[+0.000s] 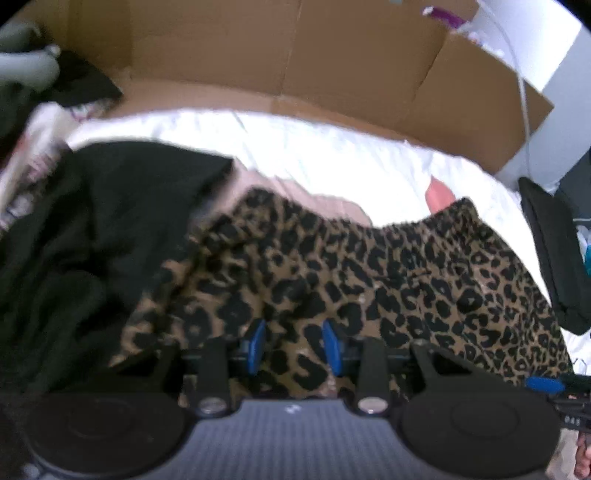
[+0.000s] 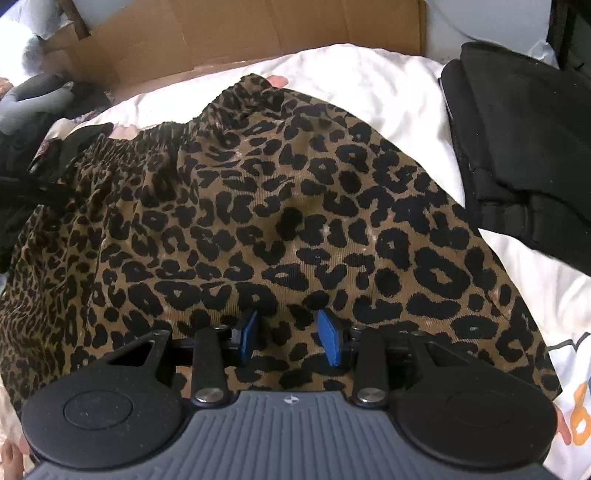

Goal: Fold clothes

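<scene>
A leopard-print garment [image 1: 369, 277] [image 2: 277, 203] lies spread on a white sheet [image 1: 314, 147] [image 2: 369, 81], its gathered elastic waistband [image 2: 147, 144] on the far side. My left gripper [image 1: 294, 345] hovers low over the garment's near part. Its blue pads [image 1: 256, 347] stand apart, and the fabric seen between them looks flat, not pinched. My right gripper [image 2: 290, 339] stands the same way over the near edge, with the blue pads [image 2: 328, 341] apart and flat fabric under the gap. The left wrist view is blurred.
A black garment [image 1: 92, 221] is heaped to the left, touching the leopard one. A folded black garment [image 2: 524, 147] [image 1: 554, 258] lies to the right on the sheet. Cardboard panels [image 1: 295, 55] [image 2: 258, 29] stand behind the bed. A grey object [image 2: 33, 99] rests far left.
</scene>
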`<state>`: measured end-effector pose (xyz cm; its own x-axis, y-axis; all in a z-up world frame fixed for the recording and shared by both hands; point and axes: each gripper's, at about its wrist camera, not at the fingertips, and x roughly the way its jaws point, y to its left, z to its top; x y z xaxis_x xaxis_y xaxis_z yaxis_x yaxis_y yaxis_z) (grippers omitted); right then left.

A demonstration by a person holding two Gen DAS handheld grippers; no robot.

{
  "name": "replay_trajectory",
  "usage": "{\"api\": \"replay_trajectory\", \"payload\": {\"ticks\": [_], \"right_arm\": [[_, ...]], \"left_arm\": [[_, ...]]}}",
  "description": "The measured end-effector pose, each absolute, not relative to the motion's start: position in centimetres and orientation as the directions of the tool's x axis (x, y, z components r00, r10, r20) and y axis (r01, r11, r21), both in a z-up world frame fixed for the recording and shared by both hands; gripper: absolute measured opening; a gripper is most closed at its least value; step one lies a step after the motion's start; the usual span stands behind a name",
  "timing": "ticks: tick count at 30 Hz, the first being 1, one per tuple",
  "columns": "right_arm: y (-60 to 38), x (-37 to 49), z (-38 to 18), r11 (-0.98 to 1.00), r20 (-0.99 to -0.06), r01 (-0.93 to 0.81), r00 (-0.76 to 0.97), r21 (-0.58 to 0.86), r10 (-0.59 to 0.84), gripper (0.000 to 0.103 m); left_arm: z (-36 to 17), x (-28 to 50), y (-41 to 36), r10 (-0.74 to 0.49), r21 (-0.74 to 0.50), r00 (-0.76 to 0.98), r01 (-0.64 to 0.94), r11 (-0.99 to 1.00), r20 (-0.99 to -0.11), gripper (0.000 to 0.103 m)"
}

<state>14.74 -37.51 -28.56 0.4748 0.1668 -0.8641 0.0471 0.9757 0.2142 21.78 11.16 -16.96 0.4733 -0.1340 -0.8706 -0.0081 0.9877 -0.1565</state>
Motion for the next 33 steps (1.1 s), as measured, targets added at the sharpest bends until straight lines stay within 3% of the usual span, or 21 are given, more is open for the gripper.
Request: {"api": "replay_trajectory", "payload": {"ticks": [5,8,10,14,21,27,33], "right_arm": [[-36.4,14.1,-25.2,0.97,-0.83,0.049,0.529,0.238,0.177,0.043],[-34.7,13.5,-23.2,0.975,-0.817,-0.006,0.545,0.222,0.189,0.044],[-33.8,13.1,-22.0,0.971,-0.807,-0.023,0.552,0.238,0.211,0.045],[-32.6,12.5,-20.1,0.964,-0.79,-0.035,0.566,0.262,0.235,0.053],[-31.2,10.4,-18.0,0.962,-0.779,-0.036,0.579,0.269,0.24,0.068],[-30.5,8.7,-17.3,0.978,-0.785,-0.027,0.593,0.207,0.182,0.068],[-30.2,7.0,-17.9,0.972,-0.817,0.033,0.549,0.234,0.178,0.068]], "left_arm": [[-13.0,18.6,14.0,-0.082,-0.117,0.527,-0.034,0.993,-0.846,0.058],[-11.8,16.4,15.8,-0.039,-0.084,0.531,-0.061,0.995,-0.847,0.059],[-10.7,14.7,17.3,-0.015,-0.083,0.547,-0.101,0.991,-0.837,0.059],[-8.3,11.4,19.6,0.031,-0.086,0.59,-0.169,0.982,-0.806,0.071],[-8.1,7.6,22.1,0.06,-0.08,0.573,-0.215,0.973,-0.817,0.071],[-11.5,5.0,22.5,0.065,-0.076,0.527,-0.241,0.968,-0.847,0.068],[-14.4,3.4,23.5,0.049,-0.098,0.503,-0.262,0.96,-0.863,0.062]]}}
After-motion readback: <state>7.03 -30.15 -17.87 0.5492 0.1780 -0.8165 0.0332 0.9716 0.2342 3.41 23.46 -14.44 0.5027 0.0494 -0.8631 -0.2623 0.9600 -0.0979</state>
